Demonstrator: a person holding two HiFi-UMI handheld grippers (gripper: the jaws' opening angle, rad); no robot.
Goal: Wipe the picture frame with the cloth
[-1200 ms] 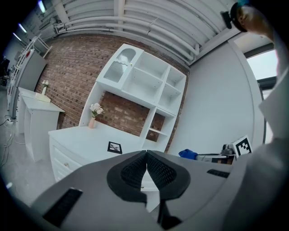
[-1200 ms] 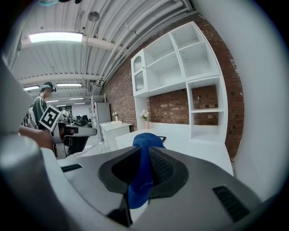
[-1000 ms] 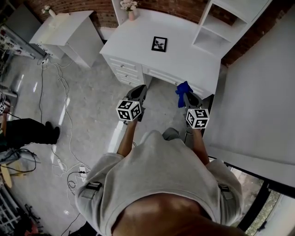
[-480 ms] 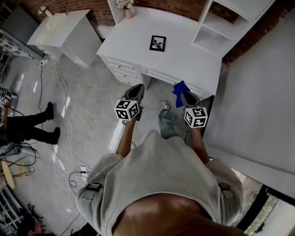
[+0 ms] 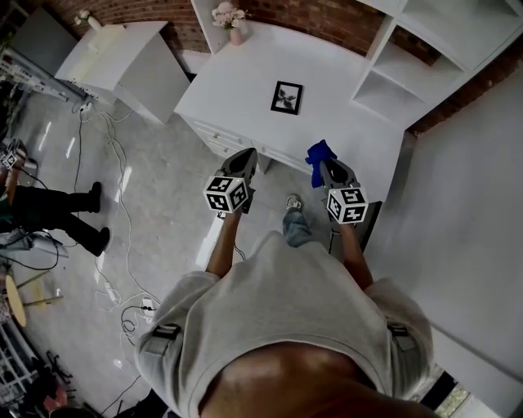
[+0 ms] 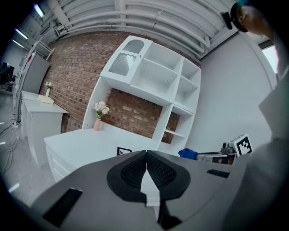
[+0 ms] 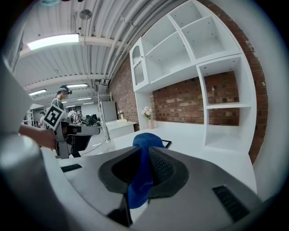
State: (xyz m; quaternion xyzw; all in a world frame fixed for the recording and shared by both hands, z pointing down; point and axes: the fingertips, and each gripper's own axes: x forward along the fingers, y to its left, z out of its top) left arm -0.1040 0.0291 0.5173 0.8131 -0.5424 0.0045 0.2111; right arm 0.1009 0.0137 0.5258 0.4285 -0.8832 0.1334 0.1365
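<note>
A small black picture frame lies flat on the white desk; it also shows as a dark edge past the jaws in the left gripper view and in the right gripper view. My right gripper is shut on a blue cloth, which bulges between and above its jaws. It hangs over the desk's front edge, short of the frame. My left gripper is shut with nothing in it, level with the right one and over the desk's front drawers.
A vase of flowers stands at the desk's back. A white shelf unit rises at the desk's right end, and a white cabinet stands to the left. Cables trail over the floor. Another person's legs are at the far left.
The person has stepped closer to the desk, so both grippers now reach its front edge. The right gripper still holds the cloth and the left stays shut.
</note>
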